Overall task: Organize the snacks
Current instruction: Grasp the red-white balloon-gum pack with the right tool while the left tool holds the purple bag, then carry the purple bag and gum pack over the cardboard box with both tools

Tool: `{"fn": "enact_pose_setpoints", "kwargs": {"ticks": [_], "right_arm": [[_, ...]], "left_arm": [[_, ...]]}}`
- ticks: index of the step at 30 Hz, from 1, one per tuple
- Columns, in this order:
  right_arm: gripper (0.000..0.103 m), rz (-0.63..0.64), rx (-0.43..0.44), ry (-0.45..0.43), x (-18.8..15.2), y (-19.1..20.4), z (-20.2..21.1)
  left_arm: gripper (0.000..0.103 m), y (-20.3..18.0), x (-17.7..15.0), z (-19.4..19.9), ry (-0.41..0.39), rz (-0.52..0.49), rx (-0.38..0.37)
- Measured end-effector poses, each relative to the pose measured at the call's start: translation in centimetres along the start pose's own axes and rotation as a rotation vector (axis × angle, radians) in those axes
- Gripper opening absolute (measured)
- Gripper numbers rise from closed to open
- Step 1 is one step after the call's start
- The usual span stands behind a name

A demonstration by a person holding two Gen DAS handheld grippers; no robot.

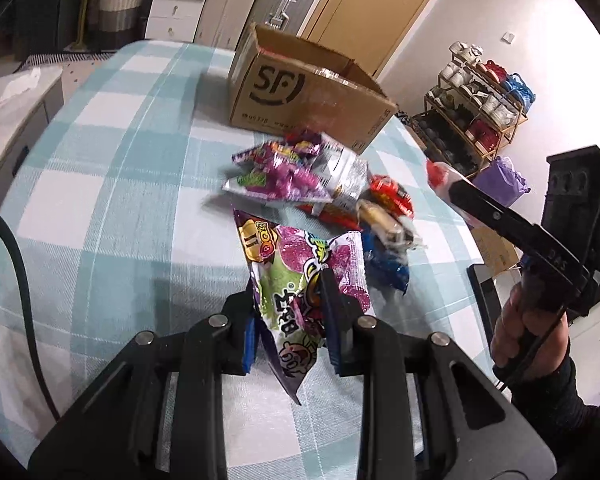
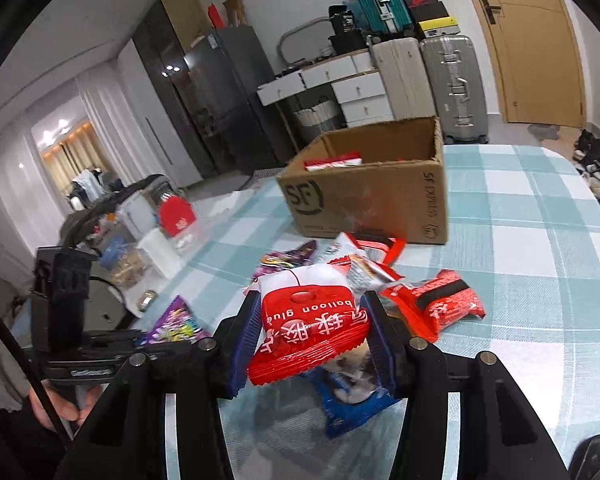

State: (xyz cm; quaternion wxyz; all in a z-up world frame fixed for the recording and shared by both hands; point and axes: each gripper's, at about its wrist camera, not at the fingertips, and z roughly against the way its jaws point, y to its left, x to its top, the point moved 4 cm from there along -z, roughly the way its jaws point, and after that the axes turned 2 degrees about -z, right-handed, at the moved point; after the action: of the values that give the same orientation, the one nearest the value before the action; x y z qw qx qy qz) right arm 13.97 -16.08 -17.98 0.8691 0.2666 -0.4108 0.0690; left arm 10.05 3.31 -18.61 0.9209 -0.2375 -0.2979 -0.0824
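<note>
My left gripper point(image 1: 292, 312) is shut on a purple and green candy bag point(image 1: 300, 276), held above the checked tablecloth point(image 1: 100, 184). My right gripper point(image 2: 312, 332) is shut on a red and white balloon glue packet point(image 2: 312, 320), lifted over the snack pile. The pile of loose snacks point(image 1: 300, 176) lies in front of an open cardboard SF box point(image 1: 300, 96). In the right wrist view the box point(image 2: 372, 196) holds a red and white packet point(image 2: 332, 162). The right gripper also shows at the right of the left wrist view point(image 1: 452, 188).
A red packet point(image 2: 440, 304) and a blue packet point(image 2: 352, 404) lie under the right gripper. Jars and a red-lidded container point(image 2: 176, 212) stand on a side counter to the left. A shoe rack point(image 1: 476, 112) stands beyond the table's right edge.
</note>
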Motion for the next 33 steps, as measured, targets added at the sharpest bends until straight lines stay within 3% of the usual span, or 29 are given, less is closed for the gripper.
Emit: {"fn": "enact_pose_setpoints", "kwargs": {"ticks": [9, 18, 33], "right_arm": [[0.051, -0.010, 0.054, -0.073, 1.8, 1.5, 4.2], [0.051, -0.041, 0.134, -0.144, 6.4, 2.6, 7.8], [0.051, -0.032, 0.145, -0.172, 13.4, 3.6, 8.4]], "left_arm": [[0.023, -1.8, 4.1, 3.0, -0.058, -0.065, 0.012], [0.023, -4.3, 10.1, 5.0, -0.112, -0.118, -0.002], [0.024, -6.9, 18.6, 7.6, -0.211, -0.157, 0.021]]}}
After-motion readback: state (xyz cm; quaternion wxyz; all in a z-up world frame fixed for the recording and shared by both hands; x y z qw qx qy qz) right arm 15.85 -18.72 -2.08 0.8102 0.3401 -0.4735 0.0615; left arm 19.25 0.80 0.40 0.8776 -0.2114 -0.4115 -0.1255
